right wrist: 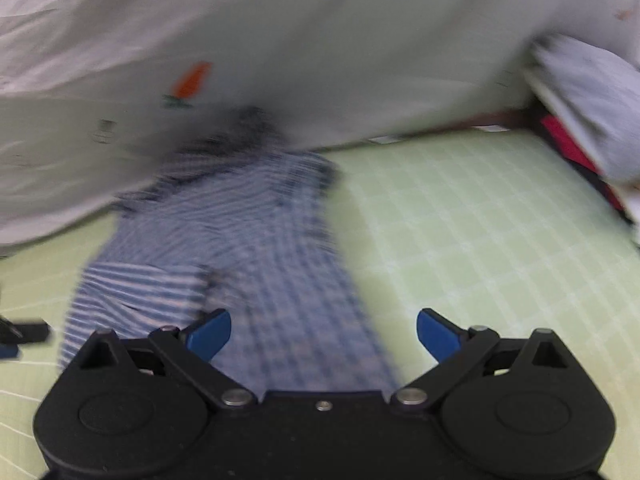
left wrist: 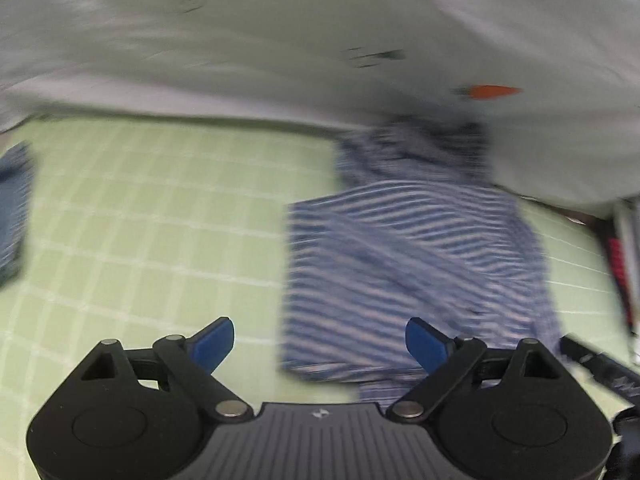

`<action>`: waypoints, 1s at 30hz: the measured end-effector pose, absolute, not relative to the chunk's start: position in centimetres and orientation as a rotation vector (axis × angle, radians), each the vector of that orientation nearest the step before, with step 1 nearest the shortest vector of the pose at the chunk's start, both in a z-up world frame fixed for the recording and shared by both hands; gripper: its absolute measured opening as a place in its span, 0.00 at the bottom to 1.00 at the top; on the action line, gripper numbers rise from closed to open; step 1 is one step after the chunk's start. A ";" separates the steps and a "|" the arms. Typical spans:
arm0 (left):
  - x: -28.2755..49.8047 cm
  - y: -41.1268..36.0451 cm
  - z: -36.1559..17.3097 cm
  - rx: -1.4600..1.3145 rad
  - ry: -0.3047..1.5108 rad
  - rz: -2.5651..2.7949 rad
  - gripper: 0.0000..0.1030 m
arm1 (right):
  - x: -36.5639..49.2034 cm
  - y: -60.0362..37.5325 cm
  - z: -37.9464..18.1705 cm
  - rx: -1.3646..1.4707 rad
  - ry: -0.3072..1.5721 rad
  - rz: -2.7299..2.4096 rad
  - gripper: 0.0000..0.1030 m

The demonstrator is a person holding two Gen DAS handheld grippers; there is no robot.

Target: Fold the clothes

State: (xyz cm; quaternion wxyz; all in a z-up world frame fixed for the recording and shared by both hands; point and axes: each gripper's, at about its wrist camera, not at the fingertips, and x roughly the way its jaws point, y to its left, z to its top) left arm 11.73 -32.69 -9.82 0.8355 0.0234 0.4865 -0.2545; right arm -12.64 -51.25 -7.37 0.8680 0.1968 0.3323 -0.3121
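A blue and white striped shirt (left wrist: 412, 264) lies partly folded on the green grid mat (left wrist: 152, 216); it also shows in the right wrist view (right wrist: 248, 248). Its far end lies under a large white cloth (left wrist: 280, 40) with an orange mark, which fills the back of both views (right wrist: 320, 48). My left gripper (left wrist: 320, 344) is open and empty, just above the mat at the shirt's near left edge. My right gripper (right wrist: 324, 338) is open and empty over the shirt's near right part. Both views are blurred.
A folded blue garment (left wrist: 14, 208) lies at the mat's left edge. Red and dark items (right wrist: 576, 152) and a pale bundle (right wrist: 592, 96) sit at the far right. Part of the other gripper (left wrist: 600, 364) shows at the lower right. Bare green mat (right wrist: 480, 220) lies right of the shirt.
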 end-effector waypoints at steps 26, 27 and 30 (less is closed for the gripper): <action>-1.0 -27.7 -2.0 0.028 0.932 -0.595 0.90 | -21.4 -44.5 -3.7 0.556 0.578 -0.554 0.02; -2.0 -27.8 -2.1 0.031 0.943 -0.604 0.90 | -22.7 -44.2 -3.8 0.556 0.594 -0.562 0.02; -5.0 -28.2 -2.6 0.040 0.976 -0.628 0.90 | -26.2 -43.8 -4.6 0.590 0.639 -0.576 0.02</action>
